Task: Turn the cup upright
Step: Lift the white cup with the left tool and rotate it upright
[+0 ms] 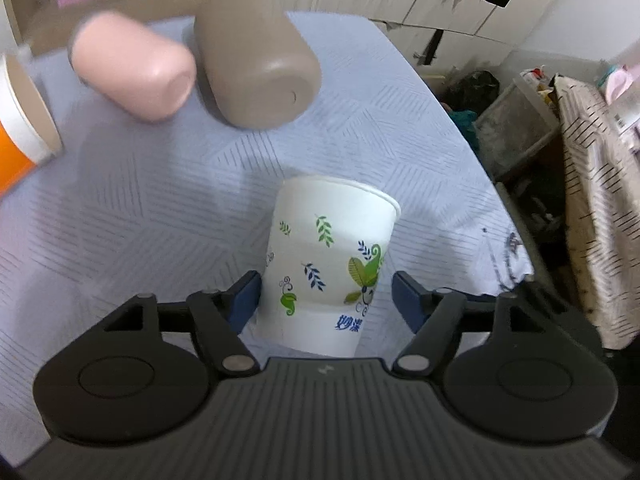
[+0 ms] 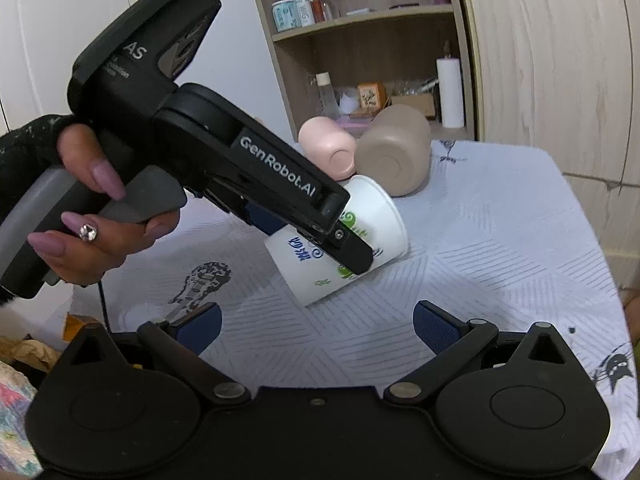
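A white paper cup with green and blue leaf prints [image 1: 328, 264] sits between the fingers of my left gripper [image 1: 326, 300], its rim pointing away. The left pad touches the cup; a narrow gap shows beside the right pad. In the right wrist view the same cup [image 2: 360, 216] lies tilted on the table, rim to the right, with the left gripper's finger [image 2: 344, 248] across it. My right gripper [image 2: 318, 328] is open and empty, hovering in front of the cup.
A pink cup [image 1: 132, 68] and a taupe cup [image 1: 256, 68] lie on their sides at the back of the pale blue tablecloth [image 1: 140, 200]. An orange and white cup [image 1: 20, 120] lies at the left edge. Shelves [image 2: 360, 40] stand behind the table; clutter sits at the right.
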Available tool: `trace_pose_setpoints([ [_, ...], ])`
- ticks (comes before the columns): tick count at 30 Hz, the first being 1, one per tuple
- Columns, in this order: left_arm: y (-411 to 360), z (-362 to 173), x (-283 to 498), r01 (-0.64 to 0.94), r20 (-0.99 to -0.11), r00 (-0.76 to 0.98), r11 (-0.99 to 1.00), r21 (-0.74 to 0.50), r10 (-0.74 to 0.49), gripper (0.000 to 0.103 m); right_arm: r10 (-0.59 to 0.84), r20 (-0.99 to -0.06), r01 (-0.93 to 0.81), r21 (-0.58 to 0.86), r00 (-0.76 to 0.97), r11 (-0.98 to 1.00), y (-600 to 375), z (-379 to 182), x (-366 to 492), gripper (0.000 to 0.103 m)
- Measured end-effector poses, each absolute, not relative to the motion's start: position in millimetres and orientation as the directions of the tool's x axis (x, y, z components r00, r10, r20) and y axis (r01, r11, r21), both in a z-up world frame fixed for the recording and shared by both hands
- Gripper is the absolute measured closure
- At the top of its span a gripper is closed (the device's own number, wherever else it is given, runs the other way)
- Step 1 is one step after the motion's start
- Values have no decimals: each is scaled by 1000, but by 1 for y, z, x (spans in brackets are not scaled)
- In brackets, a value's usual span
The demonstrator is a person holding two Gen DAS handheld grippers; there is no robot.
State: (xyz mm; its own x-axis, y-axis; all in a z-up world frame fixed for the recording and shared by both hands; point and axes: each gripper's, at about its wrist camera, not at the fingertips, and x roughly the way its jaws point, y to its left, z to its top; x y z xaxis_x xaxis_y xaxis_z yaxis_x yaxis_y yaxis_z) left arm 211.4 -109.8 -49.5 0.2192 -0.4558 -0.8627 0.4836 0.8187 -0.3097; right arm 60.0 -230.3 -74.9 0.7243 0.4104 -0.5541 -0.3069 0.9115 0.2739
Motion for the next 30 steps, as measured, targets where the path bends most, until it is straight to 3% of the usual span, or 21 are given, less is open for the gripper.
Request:
trace_pose_setpoints([
  [9, -92, -55, 228, 488, -811, 139, 752, -443, -568, 28, 521, -562, -243, 495, 643, 834, -239, -75, 101, 0],
  [16, -86, -53, 240, 492, -754, 131, 702, -514, -644, 30, 503, -586, -134, 558, 635, 819, -244, -85, 128, 0],
  [22, -85, -58, 246, 480, -743, 124, 696, -535, -657, 32, 490, -595, -93, 572, 637, 815, -252, -86, 136, 16],
  [26, -80, -61, 245, 478, -726, 106, 675, -562, -679, 43, 510, -587, -91, 596, 629, 798, -258, -86, 136, 20],
  [30, -76, -58, 240, 501, -722, 118, 668, -550, -682, 43, 513, -582, -106, 590, 631, 800, -257, -85, 134, 23],
])
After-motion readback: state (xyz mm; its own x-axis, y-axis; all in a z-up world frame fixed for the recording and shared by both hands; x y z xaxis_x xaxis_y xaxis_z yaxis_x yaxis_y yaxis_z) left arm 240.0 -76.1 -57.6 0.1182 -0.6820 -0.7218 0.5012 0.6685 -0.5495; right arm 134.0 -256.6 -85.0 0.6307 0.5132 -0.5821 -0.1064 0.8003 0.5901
